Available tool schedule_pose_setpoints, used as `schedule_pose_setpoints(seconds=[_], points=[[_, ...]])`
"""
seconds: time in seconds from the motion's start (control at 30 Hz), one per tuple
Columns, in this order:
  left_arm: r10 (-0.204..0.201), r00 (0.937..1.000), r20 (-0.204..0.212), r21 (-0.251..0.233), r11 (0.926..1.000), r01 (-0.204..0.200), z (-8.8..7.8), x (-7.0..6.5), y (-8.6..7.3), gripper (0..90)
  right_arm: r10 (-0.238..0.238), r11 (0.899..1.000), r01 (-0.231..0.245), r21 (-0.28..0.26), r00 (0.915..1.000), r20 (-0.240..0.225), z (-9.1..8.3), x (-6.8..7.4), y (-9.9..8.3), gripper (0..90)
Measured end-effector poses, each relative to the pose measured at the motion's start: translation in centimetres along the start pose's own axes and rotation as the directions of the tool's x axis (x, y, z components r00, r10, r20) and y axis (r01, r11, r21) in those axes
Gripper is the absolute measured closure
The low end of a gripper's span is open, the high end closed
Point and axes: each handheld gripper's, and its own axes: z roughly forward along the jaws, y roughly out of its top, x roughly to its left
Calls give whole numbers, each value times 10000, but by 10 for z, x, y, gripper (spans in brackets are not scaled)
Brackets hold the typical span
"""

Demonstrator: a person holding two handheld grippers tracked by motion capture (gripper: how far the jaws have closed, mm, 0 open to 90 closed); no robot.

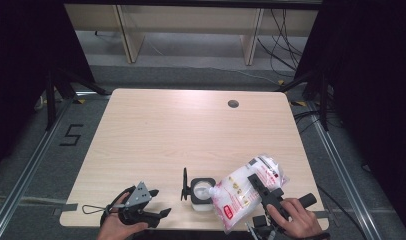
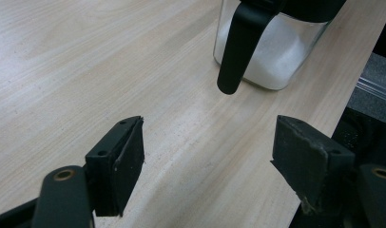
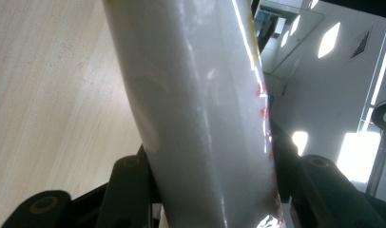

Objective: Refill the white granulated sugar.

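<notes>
The right tool (image 1: pixel 261 187) sits at the lower right of the high view, clenched on a white refill pouch (image 1: pixel 246 192) with red print. In the right gripper view the pouch (image 3: pixel 205 109) stands between the two black jaws, which press on it from either side near the bottom of the frame. The pouch is tilted, its spout end lowered toward the lower centre of the high view, directly over the open mouth of a clear container (image 1: pixel 202 195) with a black rim. Spout and rim look to be touching or just apart; which cannot be told. The container stands on the surface (image 1: pixel 181 135) near its front edge, with a black lid (image 1: pixel 184 184) hinged up at its left side.

In the left gripper view the container (image 2: pixel 272 47) occupies the upper right of the frame, holding white granules in its lower part, with a black handle-like piece (image 2: pixel 238 47) hanging down before it.

The left tool (image 1: pixel 141 202) is at the lower left of the high view, held in the person's left hand (image 1: pixel 118 227) near the front edge of the surface, well apart from the container. Its jaws stand released and wide, nothing between them; bare wood shows in the gap.

The right hand (image 1: pixel 296 217) grips the right tool's handle at the lower right corner.
</notes>
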Motion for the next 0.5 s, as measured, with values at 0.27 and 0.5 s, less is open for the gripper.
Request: schedule_pose_setpoints(seconds=[0.27, 0.5], points=[[-134, 9999, -25, -38, 9999, 133, 0, 0, 0, 257, 988, 9950, -991, -104, 9947, -286, 1, 4, -3, 578], [-272, 9996, -23, -94, 9996, 272, 0, -1, 0, 257, 1271, 9915, -1280, -235, 9912, -367, 3, 4, -8, 582]])
